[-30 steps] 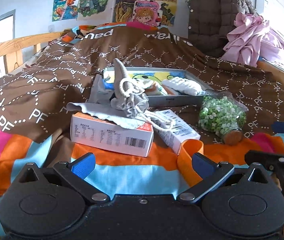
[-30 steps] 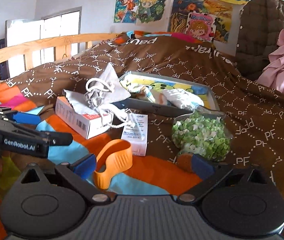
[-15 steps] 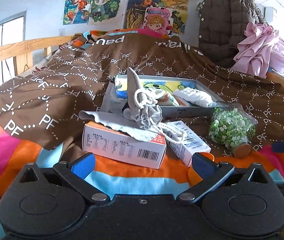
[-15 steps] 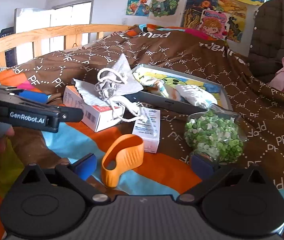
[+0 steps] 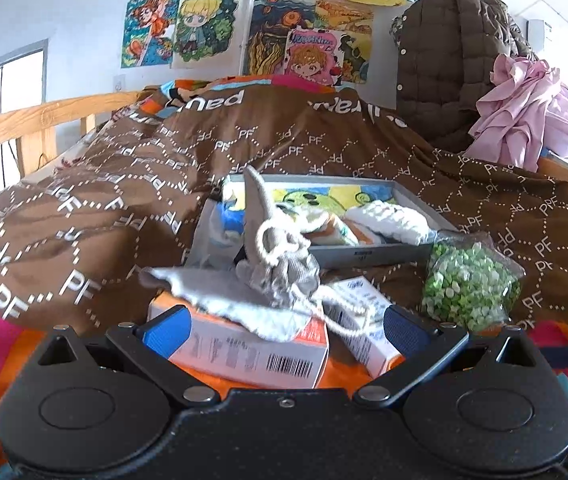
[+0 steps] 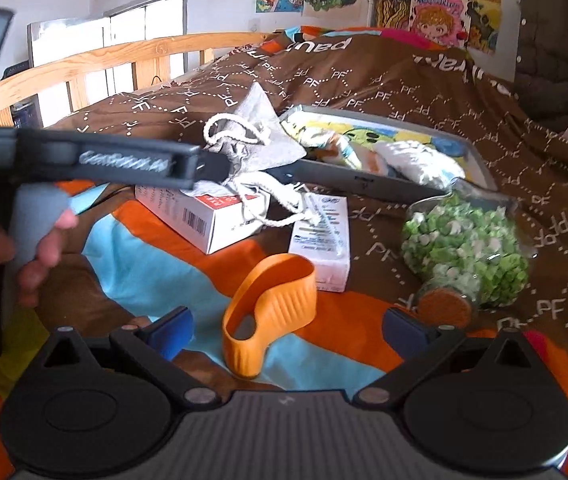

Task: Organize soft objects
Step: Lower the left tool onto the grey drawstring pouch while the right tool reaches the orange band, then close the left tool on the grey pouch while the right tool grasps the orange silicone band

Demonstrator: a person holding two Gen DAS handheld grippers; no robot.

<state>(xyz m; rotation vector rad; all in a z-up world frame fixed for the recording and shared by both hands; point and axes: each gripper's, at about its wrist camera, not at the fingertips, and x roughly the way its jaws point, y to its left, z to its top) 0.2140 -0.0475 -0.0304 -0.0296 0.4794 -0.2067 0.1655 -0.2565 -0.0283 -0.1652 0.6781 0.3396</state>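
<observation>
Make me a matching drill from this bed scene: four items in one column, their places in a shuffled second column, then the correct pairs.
Items
1. grey drawstring fabric pouch
2. orange ribbed silicone loop
3. white knitted cloth bundle
4. clear cork-stoppered jar of green and white bits

Places
A. inside the shallow grey tray
B. lying on its side on the brown bedcover, beside the tray's corner
C. draped over the white and orange barcoded carton
D. on the striped sheet, between the open jaws of the right gripper

Pairs: 1-C, 2-D, 3-A, 4-B
</observation>
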